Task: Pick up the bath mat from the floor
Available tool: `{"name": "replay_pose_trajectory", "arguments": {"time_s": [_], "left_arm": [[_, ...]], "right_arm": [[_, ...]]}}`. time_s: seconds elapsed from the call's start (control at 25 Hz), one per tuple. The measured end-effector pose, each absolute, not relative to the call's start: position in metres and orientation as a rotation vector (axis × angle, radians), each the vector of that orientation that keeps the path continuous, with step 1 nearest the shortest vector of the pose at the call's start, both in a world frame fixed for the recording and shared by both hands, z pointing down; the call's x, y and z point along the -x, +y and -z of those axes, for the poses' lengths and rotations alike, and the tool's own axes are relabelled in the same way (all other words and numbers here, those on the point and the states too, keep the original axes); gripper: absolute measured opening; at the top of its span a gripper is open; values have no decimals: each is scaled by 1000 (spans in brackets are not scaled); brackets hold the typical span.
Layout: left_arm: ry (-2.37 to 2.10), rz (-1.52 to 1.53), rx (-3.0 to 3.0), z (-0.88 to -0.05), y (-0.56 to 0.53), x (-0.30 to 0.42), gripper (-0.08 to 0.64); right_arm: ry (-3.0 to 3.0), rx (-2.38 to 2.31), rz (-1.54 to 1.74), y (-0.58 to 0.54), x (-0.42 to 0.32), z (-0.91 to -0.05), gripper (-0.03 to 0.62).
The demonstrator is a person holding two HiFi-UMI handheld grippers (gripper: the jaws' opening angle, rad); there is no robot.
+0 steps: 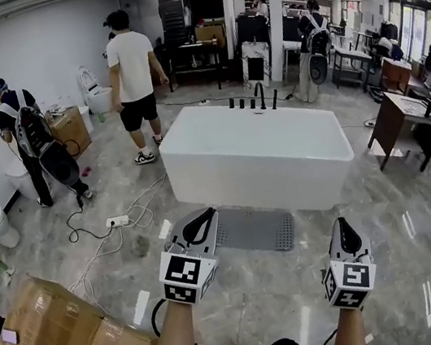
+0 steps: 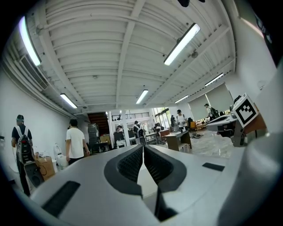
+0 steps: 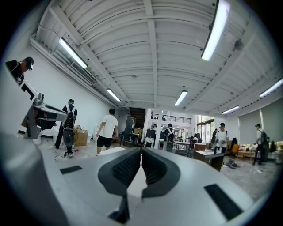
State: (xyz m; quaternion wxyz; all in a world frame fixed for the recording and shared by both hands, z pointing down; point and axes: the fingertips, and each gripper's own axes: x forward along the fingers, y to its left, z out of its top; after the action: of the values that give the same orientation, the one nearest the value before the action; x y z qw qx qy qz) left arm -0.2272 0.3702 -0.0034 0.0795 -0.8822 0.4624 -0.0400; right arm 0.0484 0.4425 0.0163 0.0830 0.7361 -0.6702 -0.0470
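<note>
Approach step: the left tongs (image 1: 202, 221) and right tongs (image 1: 346, 234) are both closed, empty and level. The grey bath mat (image 1: 255, 231) lies flat on the floor just ahead of the left tongs, against the bathtub (image 1: 253, 152). Next, likely: open and dip to its near edge.

Part of the bath mat (image 1: 255, 231) lies hidden behind the left claw (image 1: 205, 216).

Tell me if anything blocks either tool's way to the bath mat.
Nothing visible does. The bath mat lies flat on bare floor before the bathtub; the shut left tool shows over its near left corner, the shut right tool off to its right.
</note>
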Motion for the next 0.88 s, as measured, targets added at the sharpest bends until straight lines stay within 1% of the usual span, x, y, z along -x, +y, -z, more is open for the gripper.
{"name": "replay_pose_trajectory", "arguments": {"time_s": [0.2,0.4,0.68,0.88], "left_arm": [[1372,146,2641,-4,356,232,14],[1388,134,2652,-7,323,228,14],[1409,174,2652,-28,247,197,14],[1466,225,2654,-49,173,162,14]], "right_arm": [[-2010,-2192,126,428,-39,-26,21],[-2022,-2218,102,395,-49,-28,21],[-2032,-2213,50,315,-85,-54,21],[-2047,-2179,24,240,-129,-72,21]]}}
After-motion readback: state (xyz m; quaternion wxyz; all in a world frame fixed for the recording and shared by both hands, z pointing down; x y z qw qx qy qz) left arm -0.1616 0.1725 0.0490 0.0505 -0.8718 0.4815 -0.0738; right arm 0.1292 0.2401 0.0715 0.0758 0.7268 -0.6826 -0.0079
